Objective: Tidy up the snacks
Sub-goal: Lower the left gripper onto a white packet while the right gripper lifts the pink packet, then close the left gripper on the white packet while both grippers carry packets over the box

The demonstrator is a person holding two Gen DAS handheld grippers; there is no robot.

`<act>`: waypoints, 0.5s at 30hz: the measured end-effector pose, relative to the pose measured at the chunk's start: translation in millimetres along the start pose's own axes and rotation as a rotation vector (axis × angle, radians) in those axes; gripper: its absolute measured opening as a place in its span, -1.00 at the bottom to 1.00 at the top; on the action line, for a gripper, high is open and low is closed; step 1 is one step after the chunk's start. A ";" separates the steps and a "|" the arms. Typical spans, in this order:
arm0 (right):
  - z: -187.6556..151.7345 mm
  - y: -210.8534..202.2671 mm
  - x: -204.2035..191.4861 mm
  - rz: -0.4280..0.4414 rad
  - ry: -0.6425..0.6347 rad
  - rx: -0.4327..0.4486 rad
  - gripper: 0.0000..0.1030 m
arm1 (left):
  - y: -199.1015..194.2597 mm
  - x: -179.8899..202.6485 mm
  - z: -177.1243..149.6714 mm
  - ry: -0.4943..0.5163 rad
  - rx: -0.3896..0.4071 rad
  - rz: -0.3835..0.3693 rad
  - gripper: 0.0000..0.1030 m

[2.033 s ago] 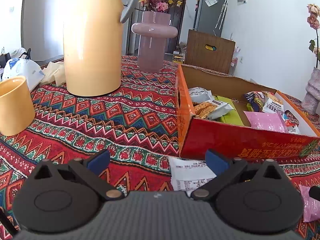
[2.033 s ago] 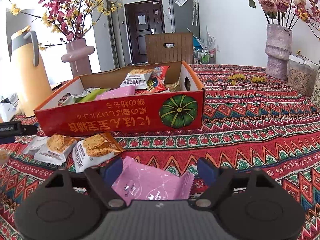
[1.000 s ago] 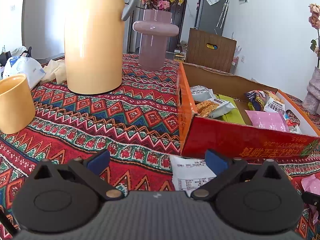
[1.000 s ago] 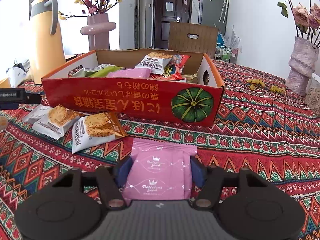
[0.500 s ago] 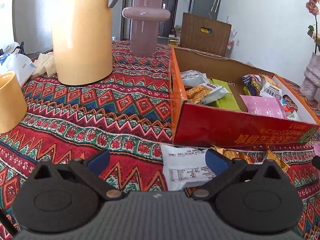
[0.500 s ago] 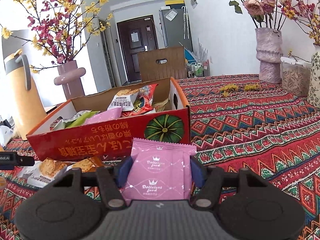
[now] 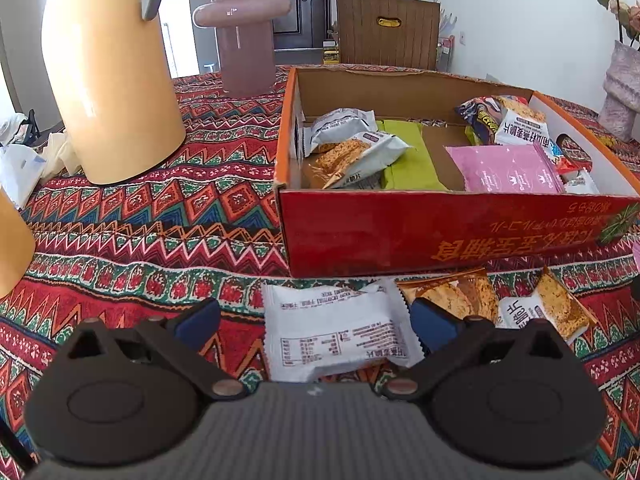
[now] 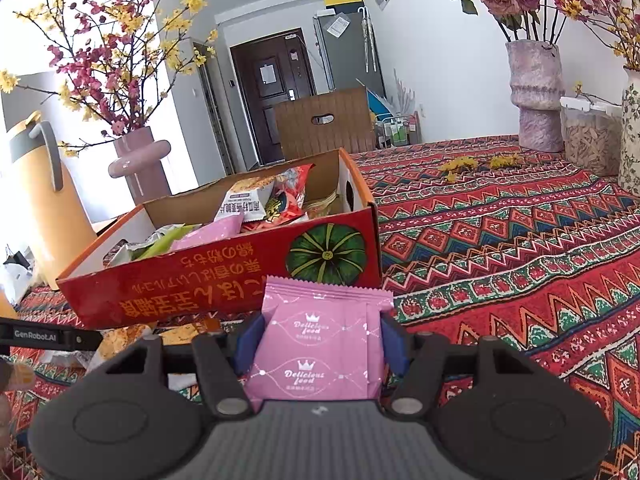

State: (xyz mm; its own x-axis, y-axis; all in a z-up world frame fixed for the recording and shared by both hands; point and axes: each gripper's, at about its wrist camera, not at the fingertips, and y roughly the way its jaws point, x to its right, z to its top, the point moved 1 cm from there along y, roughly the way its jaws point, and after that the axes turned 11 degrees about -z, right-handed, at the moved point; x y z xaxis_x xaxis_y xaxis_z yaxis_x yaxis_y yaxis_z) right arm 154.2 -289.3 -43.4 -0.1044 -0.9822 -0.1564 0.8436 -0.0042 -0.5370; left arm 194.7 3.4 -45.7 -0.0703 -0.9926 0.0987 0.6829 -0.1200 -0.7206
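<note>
Clamping pink snack packet (image 8: pixel 320 354), right gripper (image 8: pixel 320 344) held it just before red box (image 8: pixel 224 280); left gripper (image 7: pixel 312 322) gaped wide over white packet (image 7: pixel 336 332) on bench (image 7: pixel 160 216), untouched

My left gripper (image 7: pixel 314 322) has a ribbed grey body, flanked by two round black housings with shallow disc recesses. Black linkage arms run forward from silver pivot pins to blue fingertips (image 7: pixel 434 322). My right gripper (image 8: pixel 320 344) is built the same: grey ribbed centre, black rounded housings, silver pins, blue pads (image 8: pixel 246 342). In its view, a black bar of the left one reads "GenRobot.AI" in white.
</note>
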 end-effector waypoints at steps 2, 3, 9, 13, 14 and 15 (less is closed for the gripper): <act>-0.3 -0.8 0.2 0.003 0.003 0.003 0.18 | 3.1 0.7 -0.9 -0.005 -0.012 -0.002 0.91; -0.4 -1.2 0.4 0.005 0.003 0.005 0.18 | 4.4 0.1 -1.3 -0.014 -0.017 -0.006 0.88; -1.0 -2.3 0.4 0.012 0.005 0.010 0.17 | 1.9 4.4 -2.6 -0.012 -0.009 -0.035 0.42; -0.8 -0.6 0.2 0.010 0.004 -0.001 0.18 | -2.2 8.5 -2.4 0.001 0.005 -0.062 -0.30; -0.5 0.0 -0.1 0.005 0.003 -0.004 0.19 | -2.5 9.1 -2.4 -0.001 0.006 -0.070 -0.38; -0.6 1.0 -0.4 0.001 0.002 -0.010 0.23 | -3.9 8.9 -3.1 -0.003 0.009 -0.072 -0.43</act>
State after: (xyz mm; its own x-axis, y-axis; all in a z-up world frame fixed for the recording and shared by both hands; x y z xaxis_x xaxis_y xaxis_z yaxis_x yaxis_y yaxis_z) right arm 154.8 -288.7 -44.4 -0.1044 -0.9818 -0.1586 0.8385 -0.0011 -0.5449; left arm 189.2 -5.0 -44.2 -0.1173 -0.9814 0.1520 0.6829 -0.1909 -0.7051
